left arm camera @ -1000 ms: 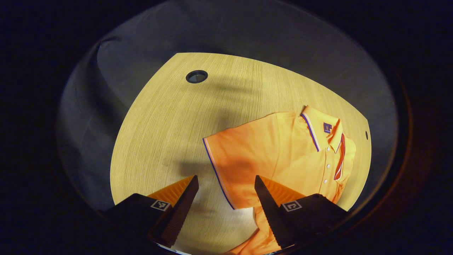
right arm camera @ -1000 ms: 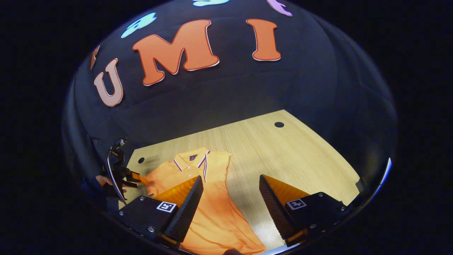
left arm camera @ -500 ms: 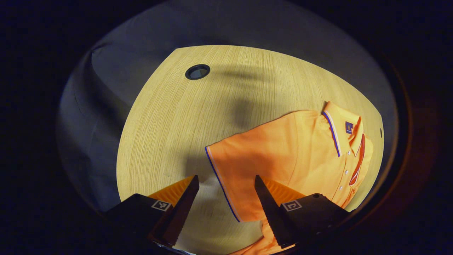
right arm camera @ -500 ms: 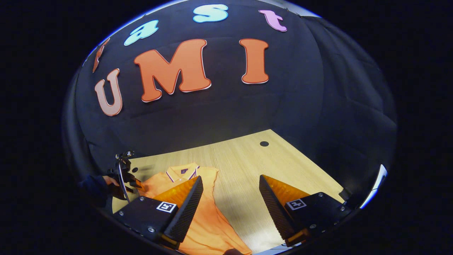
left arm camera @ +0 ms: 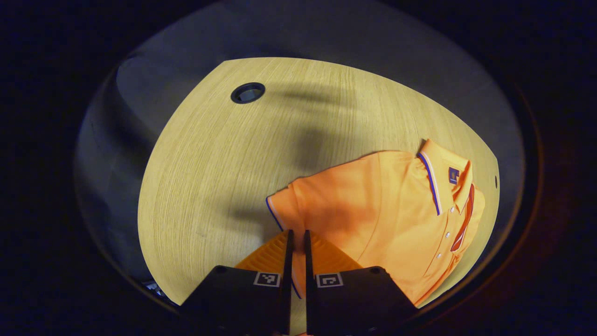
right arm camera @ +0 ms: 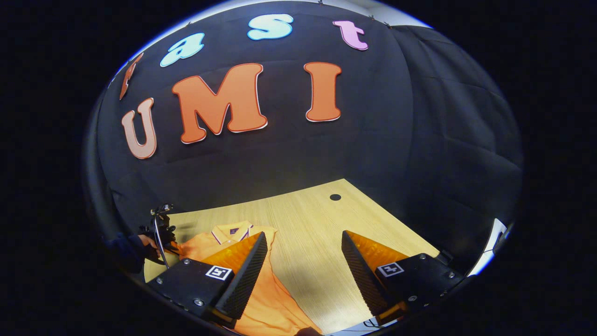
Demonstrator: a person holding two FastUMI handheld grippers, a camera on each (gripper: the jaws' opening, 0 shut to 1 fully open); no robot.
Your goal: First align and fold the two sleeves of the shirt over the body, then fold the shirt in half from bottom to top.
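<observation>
An orange polo shirt [left arm camera: 382,210] lies flat on the wooden table [left arm camera: 224,163], its collar [left arm camera: 438,177] to the right in the left gripper view. One sleeve [left arm camera: 303,205], edged with a blue stripe, points toward me. My left gripper [left arm camera: 296,235] is shut on that sleeve's hem, the cloth pinched between both fingers. In the right gripper view the shirt [right arm camera: 266,303] lies at the lower left, partly behind one finger. My right gripper [right arm camera: 303,240] hangs open above bare table beside the shirt's side. Farther off, the left gripper [right arm camera: 163,233] and a hand [right arm camera: 149,242] sit at the shirt's far sleeve.
A round cable hole [left arm camera: 247,92] sits at the table's far left corner, and another hole [right arm camera: 335,197] at the far right in the right gripper view. Black cloth walls close in behind the table [right arm camera: 308,219]. Bare wood stretches to the shirt's right.
My left gripper went from wide open to shut on the sleeve hem. The right gripper tilted up, so the shirt slid lower in its view; it stays open.
</observation>
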